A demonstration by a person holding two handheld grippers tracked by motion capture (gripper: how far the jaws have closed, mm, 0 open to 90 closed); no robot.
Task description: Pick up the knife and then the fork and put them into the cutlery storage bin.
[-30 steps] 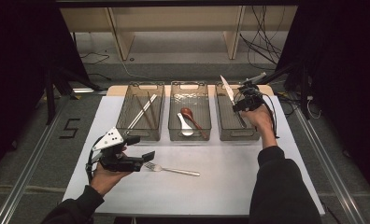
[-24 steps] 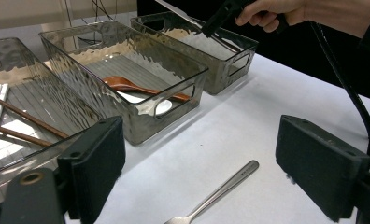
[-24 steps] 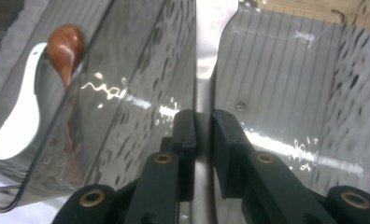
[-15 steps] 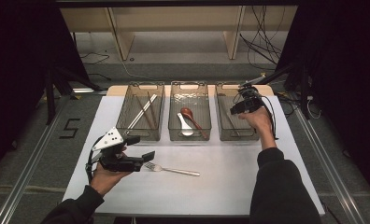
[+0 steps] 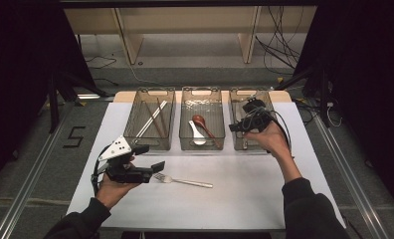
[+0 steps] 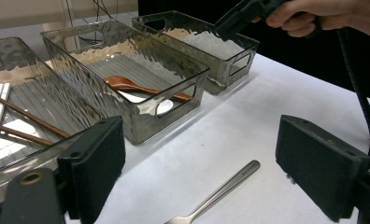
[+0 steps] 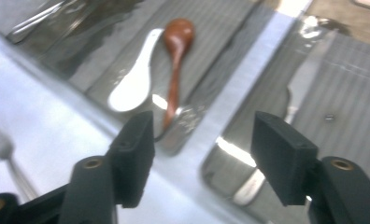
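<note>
We see a metal fork (image 5: 183,181) lying flat on the white tabletop (image 5: 245,194) near its front edge, left of the middle, tines pointing toward the left tongs (image 5: 155,168). Those left tongs rest just beside the tines, released, with nothing between the pads; in the left gripper view the fork's handle (image 6: 220,191) runs up between the two open black jaws without touching either. Along the far edge of the tabletop stand three clear bins: the left bin (image 5: 149,119) holds chopsticks (image 5: 152,118), the middle bin (image 5: 201,124) a white spoon (image 5: 197,133) and a brown wooden spoon (image 5: 203,124), and the right bin (image 5: 249,119) sits under the right tongs (image 5: 233,127). The right tongs hover over the near left part of that bin, well apart from the fork; their jaws have just been opening and stand released, with nothing between them.
</note>
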